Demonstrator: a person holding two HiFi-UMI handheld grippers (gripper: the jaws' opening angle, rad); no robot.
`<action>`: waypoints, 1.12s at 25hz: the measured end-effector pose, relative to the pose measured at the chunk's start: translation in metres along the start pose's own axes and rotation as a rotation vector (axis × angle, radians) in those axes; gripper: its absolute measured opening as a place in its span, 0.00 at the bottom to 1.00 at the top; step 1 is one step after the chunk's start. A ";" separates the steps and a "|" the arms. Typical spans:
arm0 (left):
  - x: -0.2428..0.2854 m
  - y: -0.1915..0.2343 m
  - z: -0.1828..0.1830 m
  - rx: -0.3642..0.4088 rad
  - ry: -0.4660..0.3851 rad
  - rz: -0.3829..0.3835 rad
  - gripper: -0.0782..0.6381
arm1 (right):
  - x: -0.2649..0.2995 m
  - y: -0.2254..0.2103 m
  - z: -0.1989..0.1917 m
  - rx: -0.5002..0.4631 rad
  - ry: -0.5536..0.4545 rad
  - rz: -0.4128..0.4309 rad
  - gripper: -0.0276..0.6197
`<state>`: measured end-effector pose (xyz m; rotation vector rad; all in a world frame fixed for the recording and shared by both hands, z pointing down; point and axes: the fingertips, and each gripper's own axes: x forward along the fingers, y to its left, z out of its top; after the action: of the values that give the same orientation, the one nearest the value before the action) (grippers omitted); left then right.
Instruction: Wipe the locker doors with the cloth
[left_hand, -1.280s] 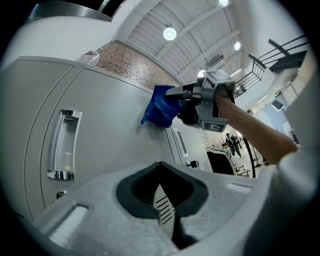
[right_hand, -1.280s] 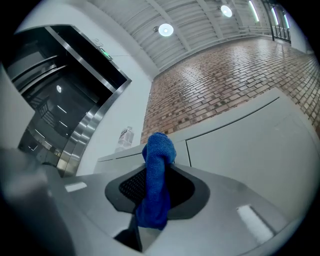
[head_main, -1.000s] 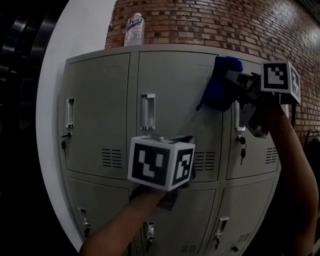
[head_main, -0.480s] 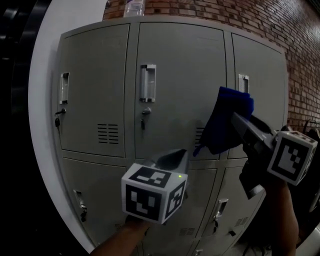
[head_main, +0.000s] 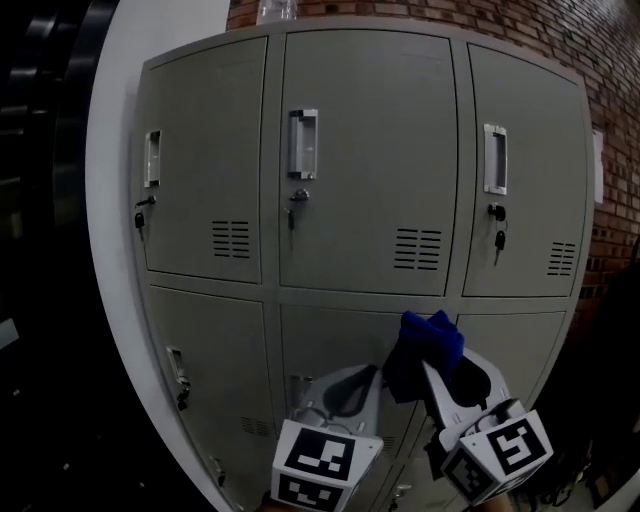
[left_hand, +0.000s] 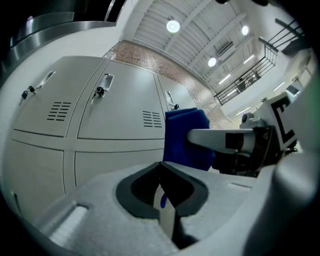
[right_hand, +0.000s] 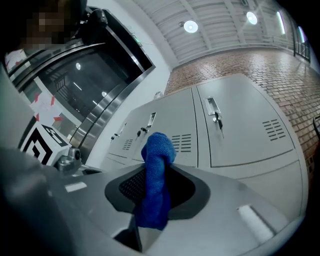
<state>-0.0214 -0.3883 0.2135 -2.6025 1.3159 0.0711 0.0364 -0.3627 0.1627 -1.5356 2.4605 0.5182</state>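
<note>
Blue cloth (head_main: 425, 350), nubby terry folded into a thick wad, is clamped in the right gripper (head_main: 432, 378), low in front of the locker doors (head_main: 365, 160), over the seam between the bottom middle and bottom right ones. Whether it's touching the metal, I can't tell. Just beside it is the left gripper (head_main: 352, 385), jaws pressed together on nothing. The doors are flat grey steel with slotted vents (head_main: 418, 249), recessed handles (head_main: 303, 144) and keys (head_main: 292, 205) dangling. A brick wall (head_main: 540, 30) stands behind, with a bottle (head_main: 277, 10) up top. Only the left gripper view catches the round ceiling lights (left_hand: 173, 26).
</note>
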 end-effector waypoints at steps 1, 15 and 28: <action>-0.003 -0.006 -0.008 -0.009 0.007 0.022 0.11 | -0.006 0.002 -0.011 0.008 0.012 0.004 0.19; -0.038 -0.062 -0.090 -0.045 0.151 0.260 0.11 | -0.069 0.023 -0.096 0.062 0.132 0.079 0.18; -0.081 -0.101 -0.115 -0.016 0.209 0.339 0.11 | -0.116 0.047 -0.126 0.116 0.153 0.114 0.18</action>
<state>0.0049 -0.2914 0.3547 -2.4234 1.8254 -0.1396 0.0481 -0.2972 0.3270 -1.4459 2.6529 0.2791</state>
